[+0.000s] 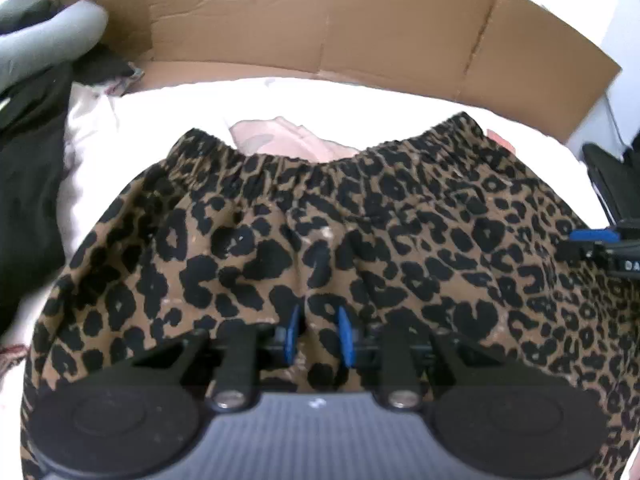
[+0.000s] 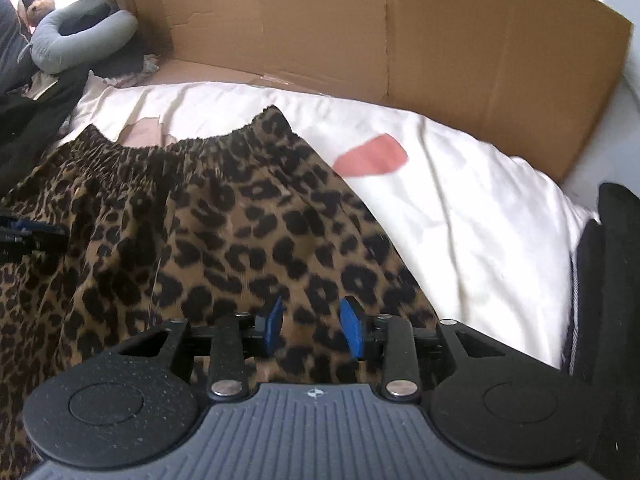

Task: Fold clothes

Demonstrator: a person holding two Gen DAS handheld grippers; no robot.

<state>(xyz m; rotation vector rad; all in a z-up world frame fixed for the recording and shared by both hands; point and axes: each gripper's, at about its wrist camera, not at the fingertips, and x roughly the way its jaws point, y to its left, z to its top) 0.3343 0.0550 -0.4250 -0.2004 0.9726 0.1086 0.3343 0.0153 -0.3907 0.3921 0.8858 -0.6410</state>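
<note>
A leopard-print garment (image 1: 360, 220) (image 2: 240, 220) lies spread on white bedding (image 1: 320, 100) (image 2: 460, 200), its gathered elastic waistband (image 1: 300, 164) (image 2: 192, 148) at the far side. My left gripper (image 1: 320, 334) is at the near edge, its blue pads close together with a ridge of the print cloth pinched between them. My right gripper (image 2: 314, 328) holds the near edge further right, its pads a little wider apart with cloth between them. Each gripper shows in the other's view: the right gripper (image 1: 592, 240) at the right edge, the left gripper (image 2: 32, 232) at the left edge.
A brown cardboard wall (image 1: 360, 20) (image 2: 400, 32) stands behind the bedding. A grey neck pillow (image 1: 48, 40) (image 2: 80, 36) and dark clothes (image 1: 28, 160) (image 2: 32, 120) are piled at the left. Pink cloth (image 1: 280, 140) peeks past the waistband. A black object (image 2: 608, 280) stands at the right.
</note>
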